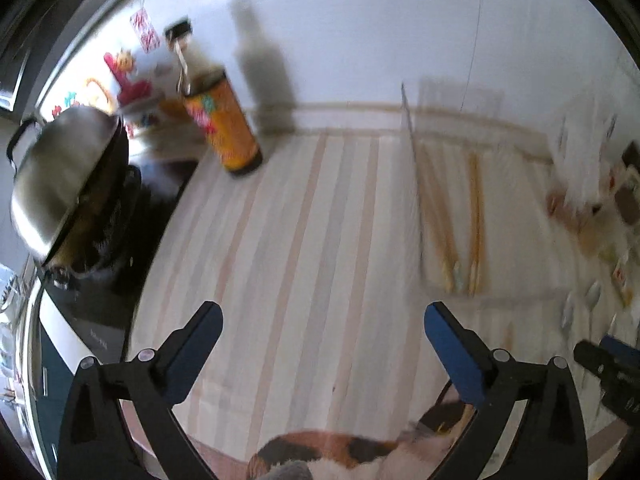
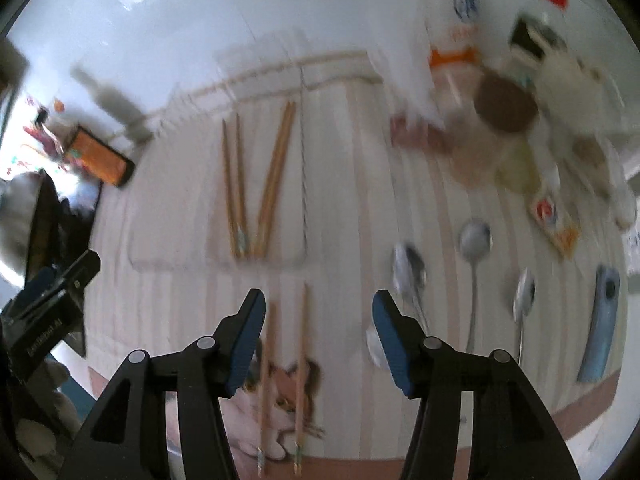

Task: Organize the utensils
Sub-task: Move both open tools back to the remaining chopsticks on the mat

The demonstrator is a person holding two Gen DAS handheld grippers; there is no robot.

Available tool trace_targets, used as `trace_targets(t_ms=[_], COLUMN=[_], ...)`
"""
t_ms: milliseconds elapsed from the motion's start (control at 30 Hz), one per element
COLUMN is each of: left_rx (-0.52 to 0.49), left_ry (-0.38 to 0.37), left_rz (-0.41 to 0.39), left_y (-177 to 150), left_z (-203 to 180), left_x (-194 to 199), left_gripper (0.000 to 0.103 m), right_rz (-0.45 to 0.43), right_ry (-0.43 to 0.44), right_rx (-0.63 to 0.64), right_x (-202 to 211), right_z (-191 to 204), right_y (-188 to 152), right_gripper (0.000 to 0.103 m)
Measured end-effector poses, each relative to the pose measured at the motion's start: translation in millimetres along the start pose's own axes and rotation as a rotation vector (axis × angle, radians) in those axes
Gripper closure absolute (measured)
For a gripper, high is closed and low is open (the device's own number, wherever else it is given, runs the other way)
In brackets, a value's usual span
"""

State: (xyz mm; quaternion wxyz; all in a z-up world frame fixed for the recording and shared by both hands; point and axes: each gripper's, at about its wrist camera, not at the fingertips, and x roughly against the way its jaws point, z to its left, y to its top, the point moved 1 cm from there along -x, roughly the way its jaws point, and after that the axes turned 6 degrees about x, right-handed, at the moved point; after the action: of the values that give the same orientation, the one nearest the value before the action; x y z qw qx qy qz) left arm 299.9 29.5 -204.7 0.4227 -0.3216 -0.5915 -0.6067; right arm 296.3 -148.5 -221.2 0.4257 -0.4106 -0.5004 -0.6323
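Observation:
A clear tray point(image 2: 296, 258) lies on the striped mat and holds two pairs of wooden chopsticks point(image 2: 256, 184). It also shows in the left wrist view point(image 1: 452, 220). A third pair of chopsticks point(image 2: 300, 364) lies on the mat in front of the tray, between the fingers of my right gripper point(image 2: 318, 312), which is open above it. Three metal spoons point(image 2: 474, 256) lie to the right. My left gripper point(image 1: 322, 324) is open and empty over the bare mat.
An orange canister point(image 1: 224, 124) stands at the back left beside a steel pot lid point(image 1: 60, 176) on a dark stove. A blue object point(image 2: 600, 328) lies at the far right. Packets and containers point(image 2: 508, 108) crowd the back right. The left gripper shows at the right wrist view's left edge point(image 2: 52, 288).

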Motion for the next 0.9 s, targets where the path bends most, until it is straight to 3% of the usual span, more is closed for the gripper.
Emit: trace_targets(t_ms=[133,233,333,400,467,500,700,767,800,867,900], left_rx=[-0.011,-0.041,-0.065,-0.077,-0.099,-0.112,-0.183,-0.212,-0.228,-0.264,-0.279], left_ry=[0.098,0.161,0.169,0.154,0.121,0.096,-0.071,-0.134,-0.148,-0.16,-0.165], left_rz=[0.055,0.06,0.086,0.105,0.124,0.138,0.25,0.31,0.327,0.356,0.371], left_y=[-30,-49,-63,-70,-78,-82,-106,-114,-118,-125,-128], left_z=[3,6,5,2,-6,-13,-59,-77,-84,-97,-101], left_x=[-17,-30,-38,-41,-42,-41,-43,-49,-52,-59,-62], left_gripper=[0.0,0.0,0.0,0.0,0.0,0.0,0.004,0.019,0.023,0.046,0.05], right_rz=[0.083,0.14,0.174,0.187,0.166,0.178,0.205,0.216,0.224,0.23,0.233], right_ry=[-0.003,0.021,0.004,-0.009,-0.05,-0.075,-0.101,-0.113,-0.11,-0.108,-0.099], right_rx=[-0.02,-0.048,-0.03,-0.01,0.032,0.051,-0.004,-0.021,-0.03,-0.046,-0.055], right_x=[-29,-56,-78,-89,-89,-89,-77,-73,-71,-68,-66], right_z=[2,9,20,26,33,33,-3,-14,-21,-31,-36], right_y=[-41,-70,-89,-97,-101,-102,-111,-114,-116,-118,-118], right_gripper=[0.045,0.062,0.063,0.066,0.09,0.095,0.096,0.096,0.096,0.096,0.096])
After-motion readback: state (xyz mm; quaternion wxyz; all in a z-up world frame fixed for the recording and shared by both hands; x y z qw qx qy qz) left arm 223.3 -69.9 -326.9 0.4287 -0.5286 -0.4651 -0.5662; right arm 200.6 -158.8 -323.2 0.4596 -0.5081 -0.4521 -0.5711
